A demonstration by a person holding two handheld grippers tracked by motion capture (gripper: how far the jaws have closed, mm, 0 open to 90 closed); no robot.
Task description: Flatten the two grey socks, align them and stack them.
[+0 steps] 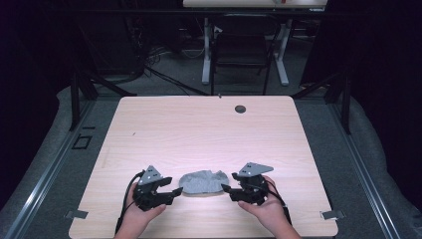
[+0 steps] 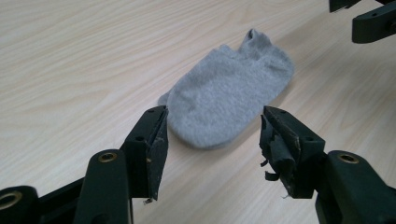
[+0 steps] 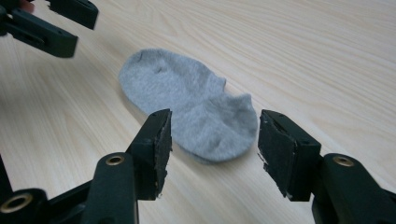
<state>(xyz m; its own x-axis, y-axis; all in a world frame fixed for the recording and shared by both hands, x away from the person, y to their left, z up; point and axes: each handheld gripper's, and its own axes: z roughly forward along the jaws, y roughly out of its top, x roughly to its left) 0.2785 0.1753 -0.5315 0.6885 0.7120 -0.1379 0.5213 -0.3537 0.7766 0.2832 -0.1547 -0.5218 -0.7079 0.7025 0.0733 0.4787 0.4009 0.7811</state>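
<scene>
A small grey ankle sock lies flat on the light wood table, near its front edge. My left gripper sits just left of the sock, open, its jaws framing the sock's toe end without touching it. My right gripper sits just right of the sock, open too, with the cuff end lying between and just beyond its jaws. In the left gripper view the sock stretches away toward the other gripper. In the right gripper view the sock runs toward the other gripper.
A dark round hole marks the table's far side. Grey carpet and metal rails flank the table. A black chair and a white desk frame stand behind it.
</scene>
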